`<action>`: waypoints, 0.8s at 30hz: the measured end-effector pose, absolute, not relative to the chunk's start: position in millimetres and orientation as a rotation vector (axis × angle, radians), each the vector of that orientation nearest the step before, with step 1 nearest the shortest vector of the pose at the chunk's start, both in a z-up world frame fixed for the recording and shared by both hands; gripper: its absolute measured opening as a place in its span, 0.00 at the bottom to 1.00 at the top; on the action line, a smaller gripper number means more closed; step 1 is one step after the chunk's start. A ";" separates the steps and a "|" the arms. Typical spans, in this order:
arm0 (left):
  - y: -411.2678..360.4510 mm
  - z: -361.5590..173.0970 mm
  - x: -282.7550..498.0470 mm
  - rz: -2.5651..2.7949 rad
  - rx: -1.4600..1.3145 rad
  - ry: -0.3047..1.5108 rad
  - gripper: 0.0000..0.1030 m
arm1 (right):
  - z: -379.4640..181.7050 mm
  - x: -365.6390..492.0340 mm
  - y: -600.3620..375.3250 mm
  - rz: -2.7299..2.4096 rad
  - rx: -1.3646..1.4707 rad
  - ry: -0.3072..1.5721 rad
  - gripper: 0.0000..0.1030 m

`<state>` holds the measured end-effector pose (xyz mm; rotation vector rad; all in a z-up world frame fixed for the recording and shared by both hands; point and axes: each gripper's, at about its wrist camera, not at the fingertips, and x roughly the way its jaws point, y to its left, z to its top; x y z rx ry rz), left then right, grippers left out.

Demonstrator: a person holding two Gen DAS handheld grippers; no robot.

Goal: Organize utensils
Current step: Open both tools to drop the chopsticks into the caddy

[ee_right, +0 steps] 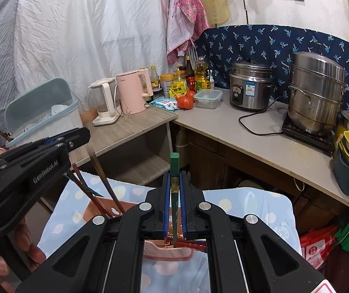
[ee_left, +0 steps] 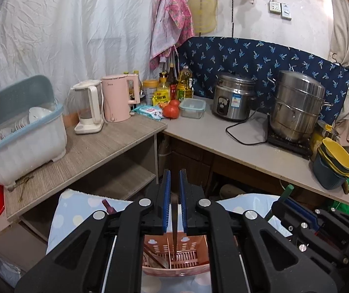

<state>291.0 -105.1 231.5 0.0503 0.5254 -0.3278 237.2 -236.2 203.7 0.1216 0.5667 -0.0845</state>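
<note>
A pink slotted utensil holder (ee_left: 174, 258) stands on a blue dotted cloth (ee_left: 76, 210) just below both grippers; it also shows in the right wrist view (ee_right: 167, 251). My left gripper (ee_left: 174, 178) is shut on a thin dark brown chopstick (ee_left: 175, 229) whose tip reaches down into the holder. My right gripper (ee_right: 174, 178) is shut on a green chopstick (ee_right: 174, 171) with a gold band, upright, its tip in the holder. Several brown chopsticks (ee_right: 103, 183) lean out of the holder's left side. The left gripper appears at the left of the right wrist view (ee_right: 27, 168).
A dish rack (ee_left: 20, 131) with bowls sits on the wooden shelf (ee_left: 89, 156) at left, beside two kettles (ee_left: 115, 100). The grey counter (ee_left: 247, 146) holds a rice cooker (ee_left: 233, 97), a steel steamer pot (ee_left: 296, 107), bottles, tomatoes and stacked bowls (ee_left: 335, 166).
</note>
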 end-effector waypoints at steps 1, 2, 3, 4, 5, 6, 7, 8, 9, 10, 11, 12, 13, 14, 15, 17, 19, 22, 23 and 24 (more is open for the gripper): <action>-104.8 229.4 290.4 -0.324 0.051 0.528 0.07 | 203.0 237.1 -236.1 -0.088 0.124 0.568 0.07; -104.9 227.5 289.9 -0.322 0.052 0.530 0.07 | 202.0 236.3 -237.1 -0.094 0.128 0.567 0.07; -105.6 225.3 289.8 -0.320 0.055 0.535 0.07 | 201.6 235.4 -238.0 -0.097 0.133 0.564 0.07; -105.8 223.4 289.9 -0.320 0.055 0.540 0.07 | 201.4 234.6 -238.6 -0.099 0.136 0.561 0.08; -106.1 221.3 289.8 -0.318 0.057 0.545 0.08 | 201.5 234.3 -239.1 -0.102 0.138 0.560 0.09; -106.7 219.8 289.7 -0.317 0.057 0.548 0.08 | 201.6 234.1 -240.2 -0.102 0.139 0.560 0.09; -106.9 218.1 289.6 -0.316 0.057 0.552 0.08 | 201.3 233.6 -240.4 -0.103 0.140 0.562 0.09; -106.9 216.6 289.2 -0.316 0.055 0.556 0.10 | 200.9 232.9 -240.4 -0.104 0.140 0.562 0.09; -107.1 215.5 288.6 -0.314 0.055 0.557 0.16 | 200.6 232.1 -240.3 -0.104 0.139 0.563 0.10; -106.8 214.6 288.1 -0.308 0.055 0.556 0.20 | 200.3 231.0 -239.8 -0.105 0.138 0.562 0.11; -106.5 213.7 287.3 -0.303 0.055 0.554 0.27 | 200.2 229.8 -239.9 -0.105 0.138 0.561 0.12; -106.3 213.0 286.1 -0.298 0.056 0.552 0.33 | 200.3 229.8 -240.2 -0.104 0.140 0.560 0.13; -106.2 212.5 285.1 -0.293 0.058 0.551 0.34 | 199.7 228.6 -240.5 -0.103 0.142 0.560 0.15; -106.3 211.8 284.1 -0.291 0.062 0.550 0.34 | 199.4 227.5 -240.5 -0.104 0.143 0.559 0.16; -106.3 211.5 283.8 -0.290 0.065 0.552 0.34 | 199.4 227.5 -240.6 -0.103 0.142 0.559 0.17; -105.5 210.9 282.5 -0.290 0.065 0.555 0.34 | 199.3 226.0 -240.7 -0.101 0.145 0.559 0.18; -104.7 210.4 280.0 -0.288 0.067 0.555 0.35 | 199.7 226.9 -240.5 -0.101 0.143 0.558 0.20; -104.4 209.6 275.9 -0.288 0.070 0.556 0.35 | 199.9 221.5 -238.3 -0.099 0.139 0.552 0.23; -104.0 209.0 274.1 -0.289 0.073 0.557 0.36 | 199.8 219.1 -237.0 -0.099 0.136 0.551 0.24; -103.7 208.5 271.9 -0.286 0.076 0.558 0.36 | 200.2 215.9 -235.6 -0.100 0.132 0.548 0.24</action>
